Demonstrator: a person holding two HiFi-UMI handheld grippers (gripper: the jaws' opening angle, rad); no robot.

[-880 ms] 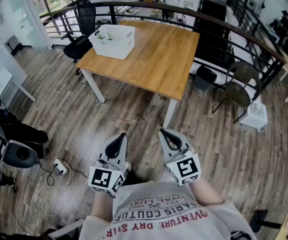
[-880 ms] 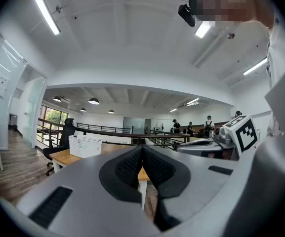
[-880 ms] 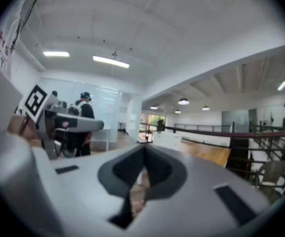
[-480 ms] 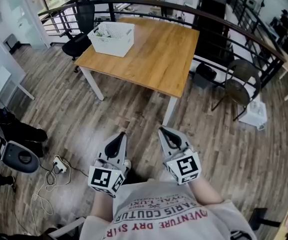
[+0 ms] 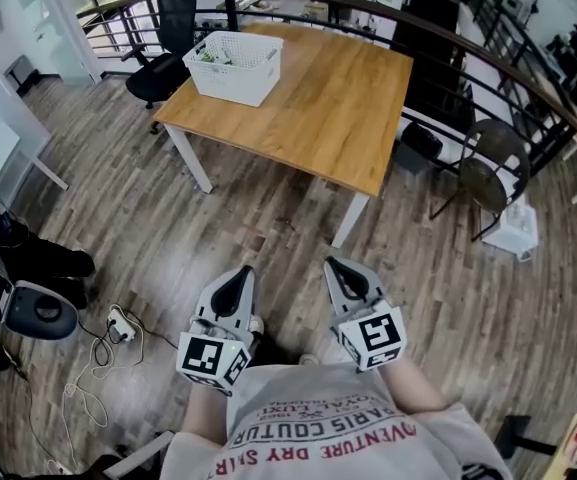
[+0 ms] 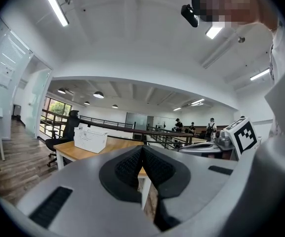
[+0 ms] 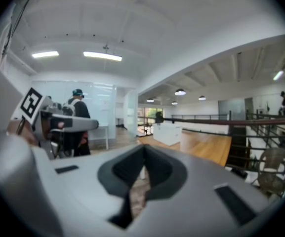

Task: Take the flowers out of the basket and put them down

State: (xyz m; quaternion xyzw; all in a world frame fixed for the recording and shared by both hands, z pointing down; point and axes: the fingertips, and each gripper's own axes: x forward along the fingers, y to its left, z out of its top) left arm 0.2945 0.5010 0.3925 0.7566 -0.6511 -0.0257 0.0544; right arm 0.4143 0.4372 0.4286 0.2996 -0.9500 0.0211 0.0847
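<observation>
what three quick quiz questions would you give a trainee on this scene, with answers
1. True or false: the white basket stands on the floor beside the wooden table.
2. Pick one. The left gripper and the right gripper are: A) both shut with nothing between the jaws; B) both wide open; C) one shut on a flower stem.
3. Short answer: where are the flowers at this moment?

Key
1. False: it stands on the table, near a far corner.
2. A
3. In the basket. None lie on the tabletop, and both grippers are held close to the person, well short of the table.
</observation>
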